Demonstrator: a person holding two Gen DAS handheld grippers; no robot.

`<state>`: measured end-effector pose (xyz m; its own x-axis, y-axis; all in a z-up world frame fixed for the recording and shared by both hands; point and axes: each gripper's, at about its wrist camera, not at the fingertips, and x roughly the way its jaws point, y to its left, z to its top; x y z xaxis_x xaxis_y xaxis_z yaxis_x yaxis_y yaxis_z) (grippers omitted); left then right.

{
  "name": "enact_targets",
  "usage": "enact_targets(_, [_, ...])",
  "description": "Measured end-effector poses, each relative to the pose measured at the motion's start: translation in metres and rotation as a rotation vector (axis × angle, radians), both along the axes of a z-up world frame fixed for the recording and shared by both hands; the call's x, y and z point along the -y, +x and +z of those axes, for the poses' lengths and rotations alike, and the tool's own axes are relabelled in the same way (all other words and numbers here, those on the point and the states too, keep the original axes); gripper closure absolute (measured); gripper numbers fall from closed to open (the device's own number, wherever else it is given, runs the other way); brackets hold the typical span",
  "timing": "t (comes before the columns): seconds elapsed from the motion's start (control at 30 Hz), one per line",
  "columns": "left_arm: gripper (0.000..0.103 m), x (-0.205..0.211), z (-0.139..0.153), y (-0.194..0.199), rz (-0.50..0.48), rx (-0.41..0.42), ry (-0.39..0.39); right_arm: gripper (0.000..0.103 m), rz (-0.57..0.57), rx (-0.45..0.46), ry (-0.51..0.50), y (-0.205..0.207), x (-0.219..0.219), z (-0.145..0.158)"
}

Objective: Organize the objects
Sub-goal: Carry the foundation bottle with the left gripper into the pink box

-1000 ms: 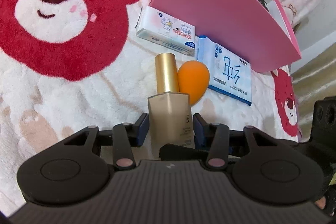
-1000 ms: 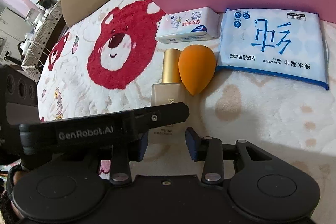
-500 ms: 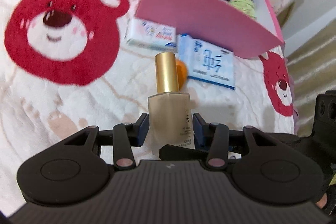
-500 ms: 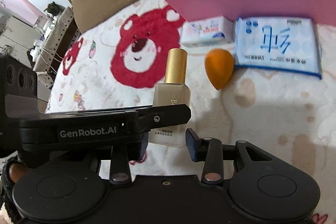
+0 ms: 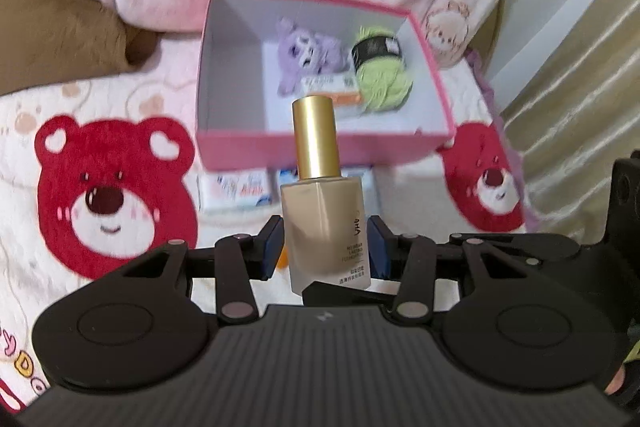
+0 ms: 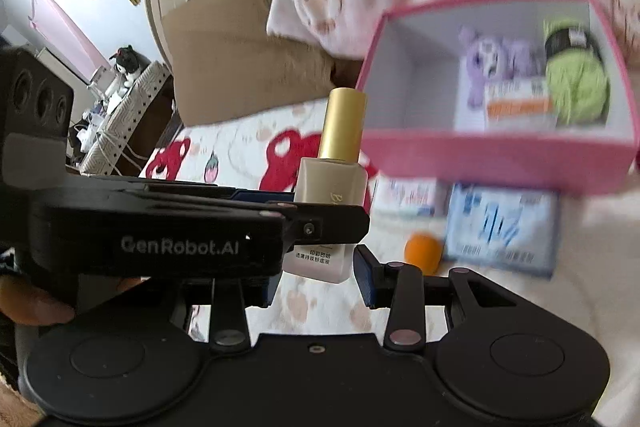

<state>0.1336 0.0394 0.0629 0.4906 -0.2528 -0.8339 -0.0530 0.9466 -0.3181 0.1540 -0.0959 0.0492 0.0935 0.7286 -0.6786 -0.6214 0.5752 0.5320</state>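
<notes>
Left wrist view: the left claw point(image 5: 325, 241), clamped on the foundation bottle point(image 5: 324, 223), holds it at frame centre below the pink box point(image 5: 320, 147), already holding three items.

Right wrist view: the right claw point(image 6: 316, 277) stands apart, empty; the orange sponge point(image 6: 424, 251) and two packs wait at lower right.

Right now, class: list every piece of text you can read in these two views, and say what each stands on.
"GenRobot.AI": on the left gripper, seen from the right wrist view.
"NO WEAR": partly readable on the foundation bottle.
Chinese print on the bottle, wipes pack and tissue pack: too blurred to read.
</notes>
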Motion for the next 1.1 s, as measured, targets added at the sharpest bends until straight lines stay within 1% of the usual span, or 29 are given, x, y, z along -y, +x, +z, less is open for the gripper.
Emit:
enact_targets(0.13, [0.060,0.000,0.012,0.028,0.015,0.027,0.010,0.059,-0.010,0.046,-0.003,0.024,-0.004,0.011])
enact_targets(0.27, [0.060,-0.003,0.010,0.060,0.046,0.044,0.008,0.059,-0.021,0.086,-0.014,0.056,-0.012,0.012])
enact_targets(0.37, [0.060,-0.012,-0.002,0.084,0.073,0.047,-0.011,0.060,-0.032,0.094,-0.016,0.080,-0.019,0.001])
enact_targets(0.47, [0.060,-0.023,-0.020,0.102,0.095,0.036,-0.034,0.060,-0.054,0.106,-0.018,0.092,-0.026,-0.015])
enact_targets(0.53, [0.060,-0.026,-0.033,0.112,0.097,0.031,-0.034,0.060,-0.062,0.106,-0.029,0.102,-0.031,-0.026])
enact_targets(0.63, [0.060,-0.027,-0.050,0.126,0.087,0.034,-0.007,0.060,-0.068,0.079,-0.042,0.119,-0.037,-0.041])
enact_targets(0.73, [0.060,-0.028,-0.065,0.144,0.088,0.012,0.002,0.060,-0.071,0.055,-0.061,0.134,-0.044,-0.054])
enact_targets(0.83, [0.060,-0.031,-0.078,0.161,0.095,-0.015,-0.011,0.060,-0.080,0.032,-0.068,0.146,-0.049,-0.065])
enact_targets(0.93, [0.060,-0.035,-0.090,0.170,0.096,-0.017,-0.013,0.060,-0.130,-0.035,-0.042,0.156,-0.052,-0.077])
enact_targets(1.0, [0.060,-0.040,-0.098,0.177,0.107,-0.044,-0.019,0.060,-0.130,-0.029,-0.059,0.157,-0.058,-0.084])
enact_targets(1.1, [0.060,-0.047,-0.111,0.186,0.113,-0.058,-0.047,0.060,-0.140,-0.044,-0.075,0.166,-0.063,-0.093])
